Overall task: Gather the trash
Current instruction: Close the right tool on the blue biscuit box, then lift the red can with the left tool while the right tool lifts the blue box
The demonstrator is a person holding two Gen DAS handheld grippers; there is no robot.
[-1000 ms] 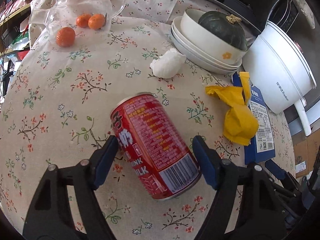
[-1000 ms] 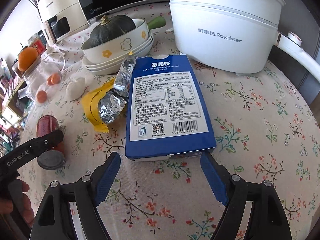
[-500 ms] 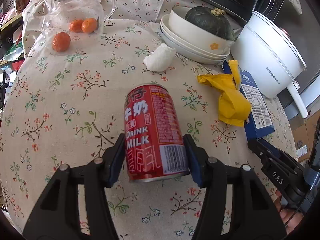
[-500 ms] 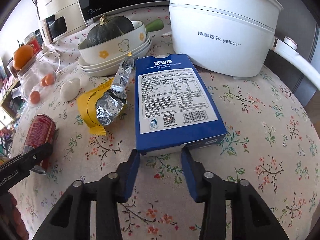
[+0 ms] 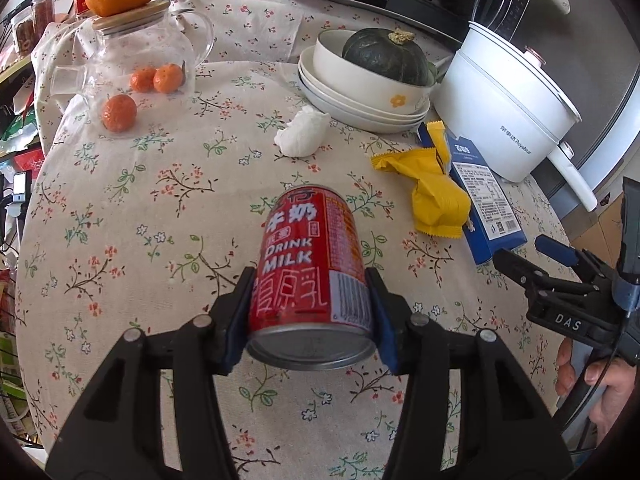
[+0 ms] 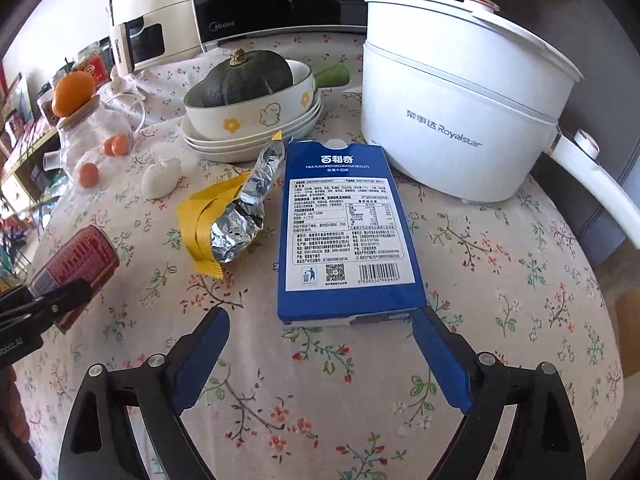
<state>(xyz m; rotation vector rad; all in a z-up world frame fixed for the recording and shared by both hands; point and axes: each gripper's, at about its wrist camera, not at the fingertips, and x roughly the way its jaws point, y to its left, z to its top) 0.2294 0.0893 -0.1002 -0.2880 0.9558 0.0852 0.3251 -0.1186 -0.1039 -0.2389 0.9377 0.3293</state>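
Directly ahead of our right gripper [image 6: 320, 354] lay the flat blue cardboard biscuit box [image 6: 347, 228] on the floral tablecloth [image 6: 520, 280], long axis running away along the fingers, near short end between the tips. We noted its jaws opening, one pad near the box's corner, nothing clamped. Our left gripper [image 5: 310, 316], farther off, closing, pinched the red milk-drink can [image 5: 310, 268] by its base end.

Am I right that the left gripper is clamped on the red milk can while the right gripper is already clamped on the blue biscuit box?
Not quite. The left gripper does clamp the red milk can, but the right wrist view shows the right gripper opening, its pads astride the near end of the blue biscuit box, not clamped.
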